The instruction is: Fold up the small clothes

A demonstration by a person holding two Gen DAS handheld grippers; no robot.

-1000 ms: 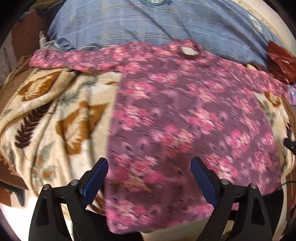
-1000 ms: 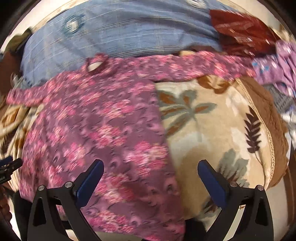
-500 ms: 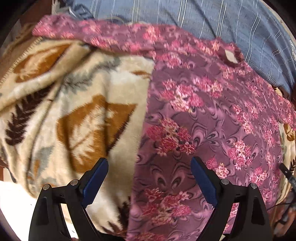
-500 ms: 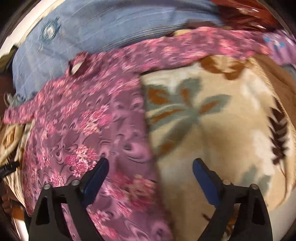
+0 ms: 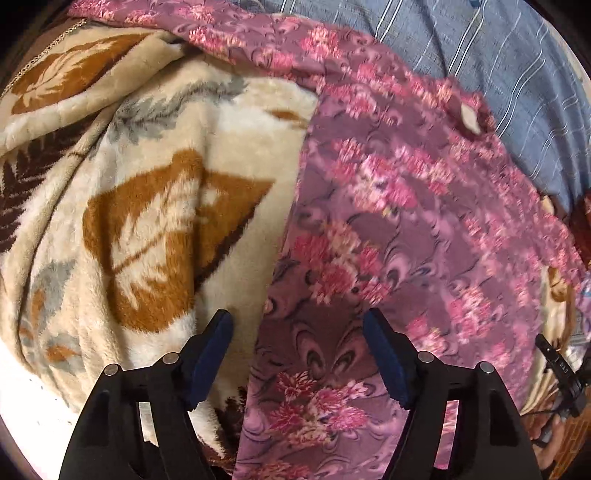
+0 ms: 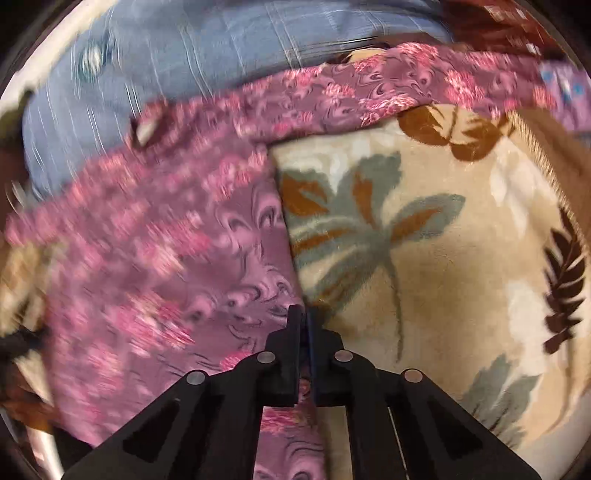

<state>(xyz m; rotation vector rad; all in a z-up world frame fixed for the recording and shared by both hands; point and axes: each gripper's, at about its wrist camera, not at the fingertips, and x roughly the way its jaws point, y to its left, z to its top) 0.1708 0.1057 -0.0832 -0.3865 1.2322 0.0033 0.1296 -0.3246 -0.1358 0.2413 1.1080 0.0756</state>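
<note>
A small purple dress with pink flowers (image 5: pixel 388 229) lies spread flat on a cream leaf-patterned blanket (image 5: pixel 147 206), sleeves out to both sides. My left gripper (image 5: pixel 297 354) is open, its jaws straddling the dress's left side edge low near the hem. In the right wrist view the dress (image 6: pixel 166 251) fills the left half. My right gripper (image 6: pixel 302 317) is shut on the dress's right side edge, where it meets the blanket (image 6: pixel 424 258).
A blue striped cloth (image 5: pixel 498 66) lies behind the dress; it also shows in the right wrist view (image 6: pixel 184 59). Dark red fabric (image 6: pixel 498 26) and a purple patterned garment (image 6: pixel 565 92) sit at the far right. A black cable clip (image 5: pixel 557 369) lies at the blanket's right.
Both grippers moved down and in toward the dress's side edges. The right gripper went from wide open to shut on the right edge. The left gripper stayed open.
</note>
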